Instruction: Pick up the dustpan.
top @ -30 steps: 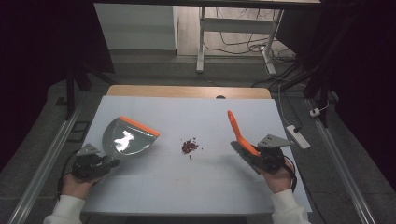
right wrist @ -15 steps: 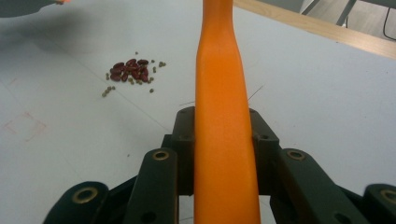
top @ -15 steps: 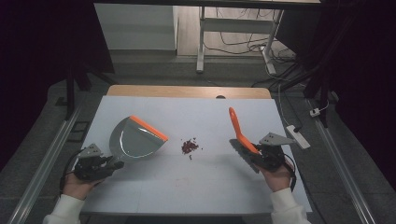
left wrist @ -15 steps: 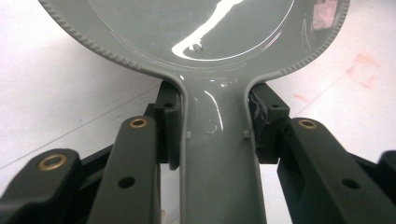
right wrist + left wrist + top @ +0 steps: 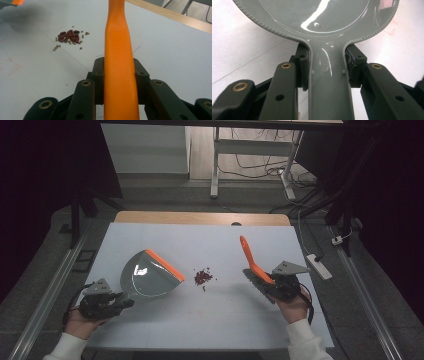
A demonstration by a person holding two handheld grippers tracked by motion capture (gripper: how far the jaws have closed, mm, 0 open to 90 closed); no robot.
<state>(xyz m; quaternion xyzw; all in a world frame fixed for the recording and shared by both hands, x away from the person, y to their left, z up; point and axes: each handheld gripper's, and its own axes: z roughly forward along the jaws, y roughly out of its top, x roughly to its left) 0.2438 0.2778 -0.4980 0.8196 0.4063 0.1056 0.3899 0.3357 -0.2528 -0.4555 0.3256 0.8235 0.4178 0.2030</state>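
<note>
1. Grippers: two counted. The left gripper (image 5: 112, 302) sits at the near left of the white table (image 5: 165, 330); the right gripper (image 5: 272, 285) sits at the near right. Each is held in one hand, and a white sleeve is visible at each wrist.

2. Dustpans: one. A grey dustpan (image 5: 147, 277) with an orange front lip lies left of table centre, its open lip facing the spill. In the left gripper view its handle (image 5: 328, 82) runs between the two black jaws, which are clamped against both its sides. Left gripper: grasping the dustpan handle.

3. Brushes: one. An orange brush (image 5: 251, 260) is held on the right side of the table, its orange handle pointing up and away from the person, its dark bristle end down near the table by the gripper. In the right gripper view the handle (image 5: 117, 62) passes between the jaws, which are closed on it. Right gripper: grasping the brush.

4. Spill: one cluster of dark red beans (image 5: 202, 276) lies on the table between dustpan and brush, apart from both. The right gripper view shows the beans (image 5: 69, 36) with a scatter of small greenish grains beside them; exact numbers cannot be counted.

5. Table surface: faint reddish marks are visible in both gripper views.
</note>
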